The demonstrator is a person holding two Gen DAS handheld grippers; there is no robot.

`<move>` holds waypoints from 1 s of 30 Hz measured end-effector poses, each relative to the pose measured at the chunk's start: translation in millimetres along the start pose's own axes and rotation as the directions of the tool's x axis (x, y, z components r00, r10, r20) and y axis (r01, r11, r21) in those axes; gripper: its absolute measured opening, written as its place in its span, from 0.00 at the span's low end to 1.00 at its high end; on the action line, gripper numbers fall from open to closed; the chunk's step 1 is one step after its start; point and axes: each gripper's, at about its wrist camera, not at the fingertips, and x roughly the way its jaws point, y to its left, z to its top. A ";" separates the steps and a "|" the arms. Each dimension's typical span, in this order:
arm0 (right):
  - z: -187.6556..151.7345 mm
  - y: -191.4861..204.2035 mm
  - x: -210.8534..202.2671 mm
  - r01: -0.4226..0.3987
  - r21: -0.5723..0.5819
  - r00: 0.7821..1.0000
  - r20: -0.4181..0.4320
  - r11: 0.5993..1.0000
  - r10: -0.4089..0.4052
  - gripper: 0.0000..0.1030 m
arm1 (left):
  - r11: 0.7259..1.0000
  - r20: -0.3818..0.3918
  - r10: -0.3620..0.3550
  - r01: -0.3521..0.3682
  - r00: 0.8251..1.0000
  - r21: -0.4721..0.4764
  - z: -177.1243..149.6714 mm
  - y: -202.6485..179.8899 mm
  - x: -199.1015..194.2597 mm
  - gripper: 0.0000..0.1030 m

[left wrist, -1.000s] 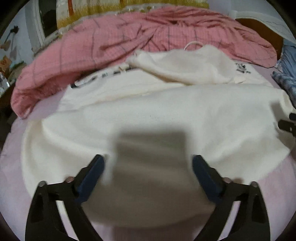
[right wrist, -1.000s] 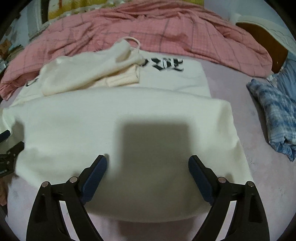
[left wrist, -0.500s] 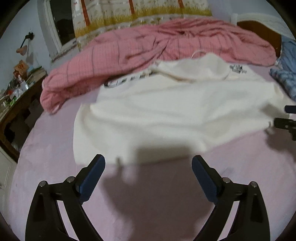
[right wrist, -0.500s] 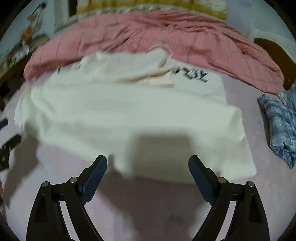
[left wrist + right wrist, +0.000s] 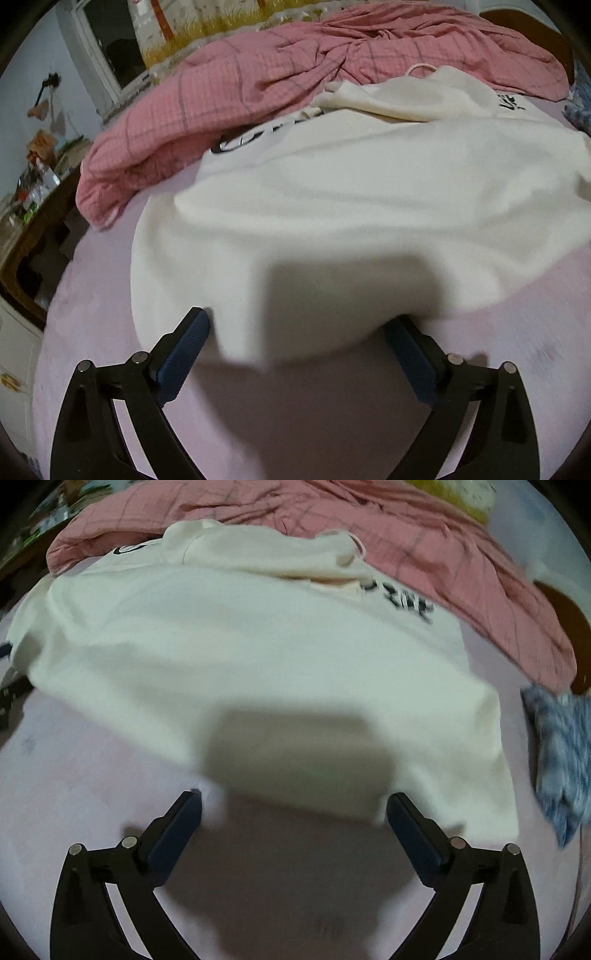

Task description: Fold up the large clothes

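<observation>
Cream sweatshirt (image 5: 351, 206) on pink bed (image 5: 92, 314), hem nearer both grippers than a half-second ago, left gripper (image 5: 297, 328) and right gripper (image 5: 293, 805) jaws wide, empty.

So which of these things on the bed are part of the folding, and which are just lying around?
Part of the job: cream sweatshirt, left gripper, right gripper.
Just lying about: pink checked blanket, blue plaid garment, cluttered side table.

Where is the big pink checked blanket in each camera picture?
Left wrist: the pink checked blanket runs across the top, behind the cream top, and droops down at the left.
Right wrist: the blanket spans the top and slopes down toward the right edge.
Shared landmark: the black lettering printed on the cream top, just below the blanket.
</observation>
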 end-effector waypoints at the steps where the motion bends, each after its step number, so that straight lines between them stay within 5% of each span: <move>1: 3.2 -0.6 1.9 0.015 -0.008 1.000 0.025 1.000 -0.015 0.99 | 1.000 0.005 0.005 -0.005 1.000 0.008 3.7 0.3 4.1 1.00; 4: 15.9 -3.3 12.1 0.079 -0.006 0.993 0.090 0.997 -0.078 0.96 | 0.999 0.006 -0.031 0.031 0.999 0.008 16.1 7.4 17.4 1.00; 7: 24.7 -5.0 13.9 0.163 0.006 0.980 0.113 0.987 -0.163 0.66 | 0.999 0.034 -0.052 0.052 0.998 -0.007 17.7 13.9 16.3 1.00; 10: 16.6 1.8 2.9 0.234 -0.034 0.964 0.136 0.972 -0.228 0.60 | 0.999 0.070 -0.023 0.020 0.997 0.038 11.5 8.6 7.7 1.00; 13: -0.5 18.4 -5.9 0.354 -0.162 0.928 0.183 0.921 -0.325 0.62 | 0.993 0.023 -0.035 0.032 0.999 0.113 3.2 0.3 -0.5 0.98; 15: -10.4 20.5 -17.3 0.301 -0.182 0.946 0.182 0.936 -0.269 0.63 | 0.982 -0.004 -0.124 0.123 0.992 0.145 -3.5 -0.8 -8.6 0.98; 18: -0.4 8.6 -17.1 0.169 -0.137 0.982 0.109 0.976 -0.155 0.63 | 0.966 -0.029 -0.131 0.134 0.991 0.222 -1.6 -6.6 -8.5 1.00; 21: 13.5 3.8 -5.8 0.179 -0.122 0.983 0.074 0.976 -0.171 0.65 | 0.962 -0.079 -0.174 0.186 0.982 0.198 12.6 -5.4 7.4 1.00; 24: 22.6 6.2 7.6 0.217 -0.138 0.975 0.088 0.966 -0.206 0.65 | 0.970 -0.050 -0.162 0.168 0.986 0.178 23.8 0.1 23.6 1.00; 26: 21.7 7.3 9.4 0.237 -0.135 0.968 0.117 0.962 -0.222 0.48 | 0.969 -0.015 -0.172 0.172 0.985 0.178 22.8 4.6 24.4 1.00; 27: 19.2 4.8 8.4 0.227 -0.115 0.970 0.120 0.967 -0.214 0.43 | 0.969 0.005 -0.165 0.161 0.986 0.186 18.8 5.7 22.2 0.96; 29: 13.2 -5.3 3.5 0.205 -0.063 0.971 0.136 0.977 -0.195 0.19 | 0.967 0.050 -0.175 0.162 0.983 0.198 8.7 9.1 11.7 0.53; 30: 9.8 -11.0 -1.6 0.201 -0.031 0.969 0.152 0.979 -0.194 0.16 | 0.970 0.072 -0.157 0.140 0.985 0.199 3.2 9.7 3.8 0.21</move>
